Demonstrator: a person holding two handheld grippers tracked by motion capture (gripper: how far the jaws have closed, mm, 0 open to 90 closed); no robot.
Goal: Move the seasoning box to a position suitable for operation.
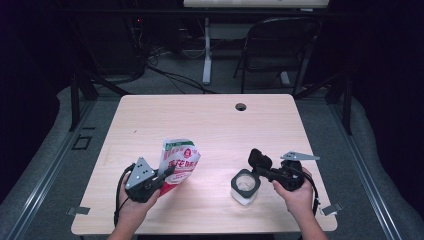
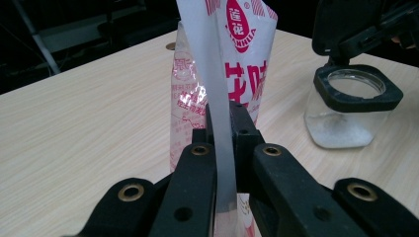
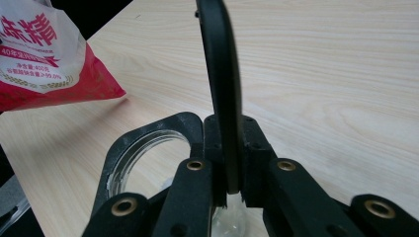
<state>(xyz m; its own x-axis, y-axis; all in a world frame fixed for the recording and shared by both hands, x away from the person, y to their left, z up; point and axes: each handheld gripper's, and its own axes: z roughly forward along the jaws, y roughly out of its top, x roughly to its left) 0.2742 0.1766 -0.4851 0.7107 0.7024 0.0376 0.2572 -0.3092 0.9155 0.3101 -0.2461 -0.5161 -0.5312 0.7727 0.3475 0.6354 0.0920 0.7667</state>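
A white and red plastic bag [image 1: 180,162] with printed characters stands tilted on the wooden table [image 1: 210,120], left of centre. My left gripper [image 1: 167,174] is shut on its side seam; in the left gripper view the jaws [image 2: 223,128] pinch the bag's [image 2: 242,59] white edge. At the right stands a clear jar [image 1: 245,186] with a black square rim and some white grains inside [image 2: 351,113]. Its hinged black lid [image 1: 260,161] is raised, and my right gripper [image 1: 264,170] is shut on it. The right gripper view shows the lid [image 3: 222,59] edge-on between the jaws [image 3: 228,148].
A cable hole [image 1: 241,106] sits near the table's far edge. A folding chair [image 1: 280,50] and cables lie on the floor beyond the table. Metal clips [image 1: 77,210] [image 1: 331,208] stick out at the near corners. Bare tabletop lies between and behind the bag and jar.
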